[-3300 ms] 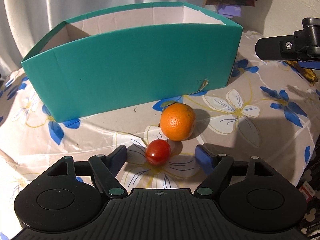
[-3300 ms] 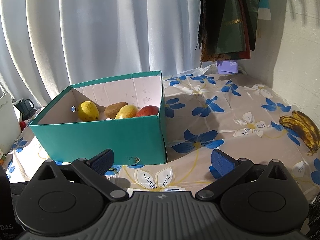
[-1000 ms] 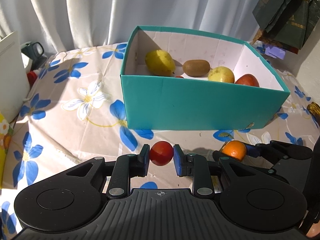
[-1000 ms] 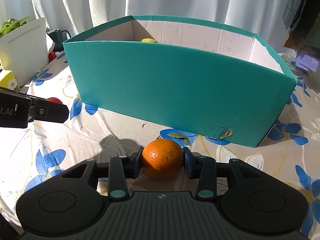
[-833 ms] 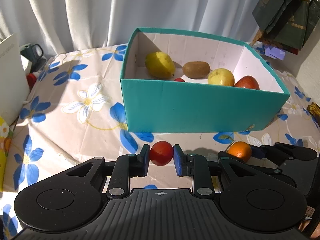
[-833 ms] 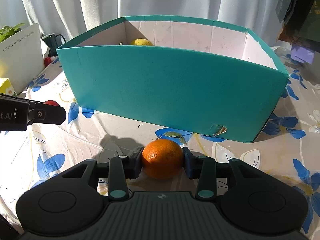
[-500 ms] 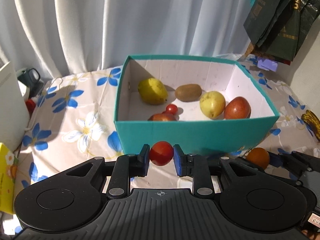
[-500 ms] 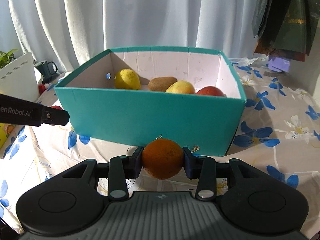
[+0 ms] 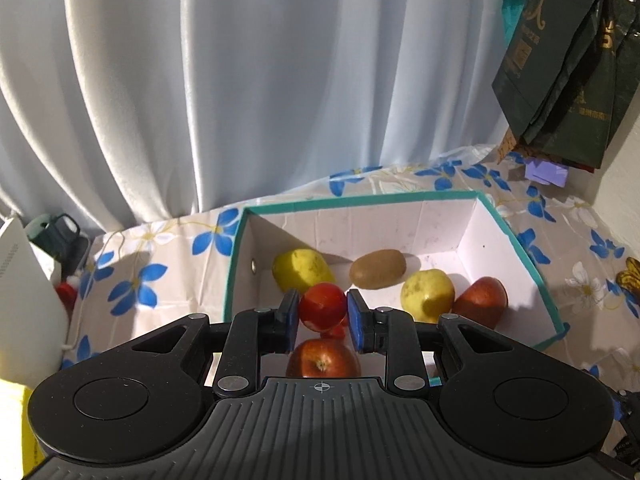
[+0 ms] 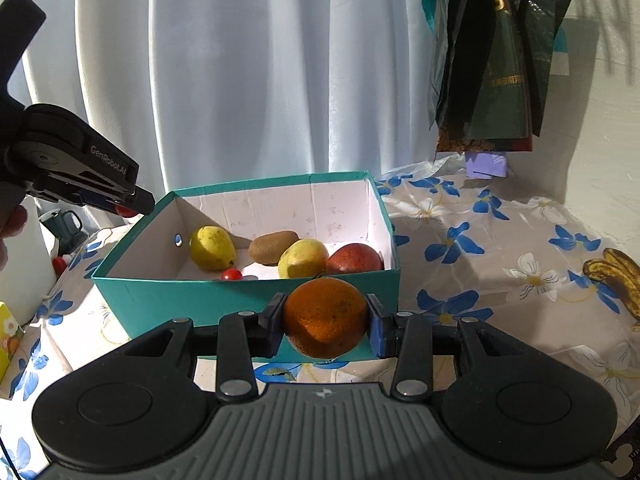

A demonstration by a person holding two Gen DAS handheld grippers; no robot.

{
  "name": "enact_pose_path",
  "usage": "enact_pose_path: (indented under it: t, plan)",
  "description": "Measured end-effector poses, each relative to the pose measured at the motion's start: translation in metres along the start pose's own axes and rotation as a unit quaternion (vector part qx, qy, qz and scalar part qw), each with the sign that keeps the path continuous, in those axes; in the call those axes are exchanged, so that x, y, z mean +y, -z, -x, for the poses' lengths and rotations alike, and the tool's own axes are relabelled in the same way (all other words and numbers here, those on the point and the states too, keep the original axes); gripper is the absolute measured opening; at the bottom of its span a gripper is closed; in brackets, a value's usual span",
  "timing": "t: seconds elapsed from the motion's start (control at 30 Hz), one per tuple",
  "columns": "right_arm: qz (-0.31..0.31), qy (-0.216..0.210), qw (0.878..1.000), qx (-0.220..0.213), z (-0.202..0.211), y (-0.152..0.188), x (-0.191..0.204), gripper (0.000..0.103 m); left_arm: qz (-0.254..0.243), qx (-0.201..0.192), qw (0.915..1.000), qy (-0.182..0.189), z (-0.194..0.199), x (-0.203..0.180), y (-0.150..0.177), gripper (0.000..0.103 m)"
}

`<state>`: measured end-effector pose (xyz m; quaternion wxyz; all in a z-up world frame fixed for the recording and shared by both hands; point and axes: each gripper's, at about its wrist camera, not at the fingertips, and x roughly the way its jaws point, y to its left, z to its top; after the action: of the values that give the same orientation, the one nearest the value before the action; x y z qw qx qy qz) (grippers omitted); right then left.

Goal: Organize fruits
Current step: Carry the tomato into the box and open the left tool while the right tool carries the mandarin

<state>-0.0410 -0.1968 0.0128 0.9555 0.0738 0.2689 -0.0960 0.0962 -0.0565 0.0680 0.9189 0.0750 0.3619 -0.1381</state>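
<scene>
Teal box point(image 10: 248, 300) holds pears, kiwi point(image 10: 273, 246), apples, small tomato point(image 10: 231, 274).

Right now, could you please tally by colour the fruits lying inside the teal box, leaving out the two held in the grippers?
Yellow: 2 (pear, yellow apple)
Brown: 1 (kiwi)
Red: 3 (large red fruit, red apple, small tomato)
Total: 6
</scene>
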Motion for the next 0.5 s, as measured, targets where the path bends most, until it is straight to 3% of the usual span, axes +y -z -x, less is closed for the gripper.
enact_pose_path:
  t: [0.2,0.5]
  plan:
    - [-0.014,0.020,1.000,-0.012,0.001,-0.005,-0.002,0.040,0.000,-0.010,0.9999,-0.003,-0.013,0.002,-0.012,0.029]
    - [-0.013,0.044,0.999,-0.010,0.001,-0.006,0.001,0.040,0.004,0.005,1.0000,-0.002,-0.048,0.009,-0.013,0.029]
